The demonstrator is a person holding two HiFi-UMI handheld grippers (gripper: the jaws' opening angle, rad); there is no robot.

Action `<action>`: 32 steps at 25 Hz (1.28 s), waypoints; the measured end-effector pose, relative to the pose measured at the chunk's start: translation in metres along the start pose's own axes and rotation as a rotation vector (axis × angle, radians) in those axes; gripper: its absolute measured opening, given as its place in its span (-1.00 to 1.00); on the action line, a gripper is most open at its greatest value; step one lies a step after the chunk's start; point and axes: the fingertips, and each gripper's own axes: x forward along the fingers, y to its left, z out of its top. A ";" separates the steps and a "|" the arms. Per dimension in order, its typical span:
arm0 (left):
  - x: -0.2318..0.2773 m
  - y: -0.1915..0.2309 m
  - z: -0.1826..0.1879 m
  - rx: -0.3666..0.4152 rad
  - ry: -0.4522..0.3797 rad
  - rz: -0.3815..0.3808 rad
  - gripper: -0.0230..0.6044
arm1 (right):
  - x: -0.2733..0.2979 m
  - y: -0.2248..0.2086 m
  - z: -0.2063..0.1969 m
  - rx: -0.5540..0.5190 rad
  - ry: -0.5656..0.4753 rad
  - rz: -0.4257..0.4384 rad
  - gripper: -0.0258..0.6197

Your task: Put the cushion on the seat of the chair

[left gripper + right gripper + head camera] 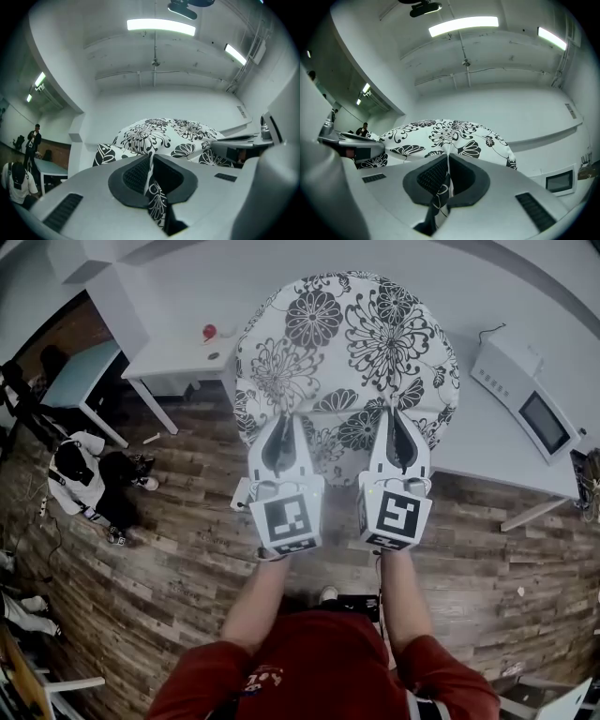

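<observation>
Nearest, at 6 o'clock in the head view, two red sleeves [309,681] reach forward over the wooden floor [187,549]. Each hand carries a gripper.

The left gripper [279,432] has its fingers pressed together on a fold of the cushion [342,352] at that cushion's near edge. The left gripper view shows the patterned fabric pinched flat between the dark pads. The right gripper [403,427], just beside it toward 3 o'clock, pinches the same near edge in the same way. Its own view shows a strip of the cloth caught between its closed fingers.

The cushion is held up off the floor by these two grips alone. It is a rounded black-and-white floral pad. Its held edge lies at 6 o'clock and its body spreads away toward 12 o'clock, the wider axis running from 9 to 3 o'clock and its broad face turned to the head camera.

Beyond it lies a white tabletop [487,451] with a boxy white appliance [530,409] at 2 o'clock. At 9 o'clock, a person [80,479] is down on the floor, well apart.
</observation>
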 end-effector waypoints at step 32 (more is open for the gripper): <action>-0.007 -0.003 0.014 0.007 0.099 0.021 -0.79 | -0.003 -0.003 0.010 0.030 0.102 0.021 -0.83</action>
